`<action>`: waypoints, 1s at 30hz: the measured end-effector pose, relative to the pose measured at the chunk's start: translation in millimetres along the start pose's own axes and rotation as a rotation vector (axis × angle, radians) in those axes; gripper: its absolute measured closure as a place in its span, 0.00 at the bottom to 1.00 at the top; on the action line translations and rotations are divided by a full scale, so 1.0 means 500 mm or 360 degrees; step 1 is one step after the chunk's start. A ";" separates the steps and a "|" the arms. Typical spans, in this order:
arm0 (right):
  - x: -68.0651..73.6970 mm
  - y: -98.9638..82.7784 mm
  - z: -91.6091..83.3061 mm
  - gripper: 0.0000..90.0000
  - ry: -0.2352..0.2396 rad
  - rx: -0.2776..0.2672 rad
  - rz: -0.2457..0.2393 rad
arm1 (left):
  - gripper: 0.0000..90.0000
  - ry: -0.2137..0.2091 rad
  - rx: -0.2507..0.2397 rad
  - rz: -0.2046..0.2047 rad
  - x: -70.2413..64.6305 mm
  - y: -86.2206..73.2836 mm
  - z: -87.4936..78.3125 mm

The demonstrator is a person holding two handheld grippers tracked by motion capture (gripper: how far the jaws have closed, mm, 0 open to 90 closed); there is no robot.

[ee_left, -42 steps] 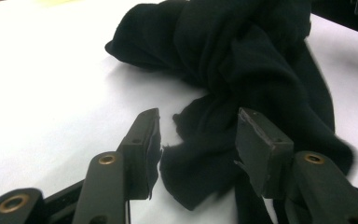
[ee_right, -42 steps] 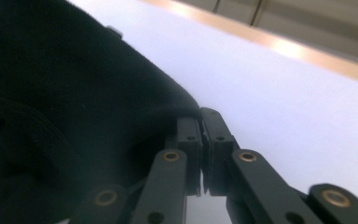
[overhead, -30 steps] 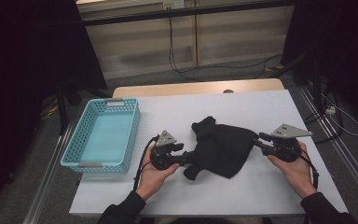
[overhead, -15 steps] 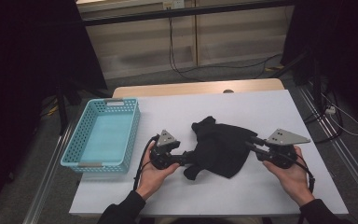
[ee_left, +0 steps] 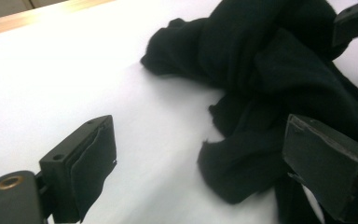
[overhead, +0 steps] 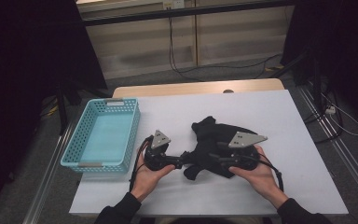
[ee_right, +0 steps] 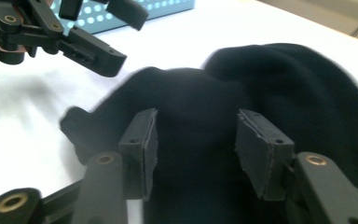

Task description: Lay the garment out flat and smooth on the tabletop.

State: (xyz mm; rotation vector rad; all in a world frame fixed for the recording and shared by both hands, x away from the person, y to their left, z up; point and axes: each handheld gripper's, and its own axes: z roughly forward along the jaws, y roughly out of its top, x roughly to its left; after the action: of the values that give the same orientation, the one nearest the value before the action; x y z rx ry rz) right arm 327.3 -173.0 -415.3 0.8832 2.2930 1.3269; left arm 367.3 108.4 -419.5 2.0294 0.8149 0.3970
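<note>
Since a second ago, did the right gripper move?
Yes. The right gripper slid left, from near the table's right edge onto the black cloth.

A white rectangular tabletop (overhead: pixel 279 121) with a pale wooden far edge (overhead: pixel 198 87) stands on grey carpeted floor (overhead: pixel 242 70). Behind it runs a light wood-panelled wall (overhead: pixel 135 42), black cables (overhead: pixel 171 46) hanging down it. Dark shadow swallows both sides of the dim room.

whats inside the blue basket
Nothing visible inside the blue basket: its pale floor looks bare. Its near wall hides a thin strip of floor beside it.
</note>
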 end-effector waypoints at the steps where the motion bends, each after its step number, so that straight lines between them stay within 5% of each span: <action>1: 0.006 0.004 0.010 0.49 0.0009 0.0011 -0.0003 | 0.11 0.0006 0.0001 -0.0006 0.004 -0.003 -0.001; 7: 0.025 0.012 0.070 0.41 -0.0019 0.0106 -0.0056 | 0.11 0.0007 0.0023 -0.0049 0.012 -0.008 0.006; 11: 0.021 -0.002 0.101 0.44 -0.0064 0.0192 -0.0088 | 0.11 0.0005 0.0048 -0.0021 0.005 -0.009 0.013; 16: 0.016 -0.011 0.109 0.69 -0.0097 0.0233 -0.0086 | 0.13 0.0004 0.0043 -0.0023 0.005 -0.009 0.014; 21: 0.012 0.001 0.070 0.90 -0.0038 0.0160 -0.0019 | 0.15 -0.0046 0.0007 -0.0103 0.007 -0.004 0.011; 23: 0.010 0.008 0.048 0.92 -0.0044 0.0118 -0.0035 | 0.17 0.0010 0.0016 -0.0027 0.001 -0.003 0.012; 26: 0.001 0.020 0.009 0.93 -0.0062 0.0052 -0.0029 | 0.18 -0.0052 0.0031 -0.0064 -0.003 -0.003 0.018; 30: -0.027 0.036 -0.041 0.93 -0.0138 -0.0036 -0.0027 | 0.23 0.0003 0.0017 0.0044 -0.023 0.003 0.026</action>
State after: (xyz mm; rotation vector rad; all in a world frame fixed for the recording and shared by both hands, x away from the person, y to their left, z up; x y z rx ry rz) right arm 331.7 -188.7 -389.4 0.8941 2.2109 1.2795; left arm 366.5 92.1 -425.2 2.0521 0.7926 0.4109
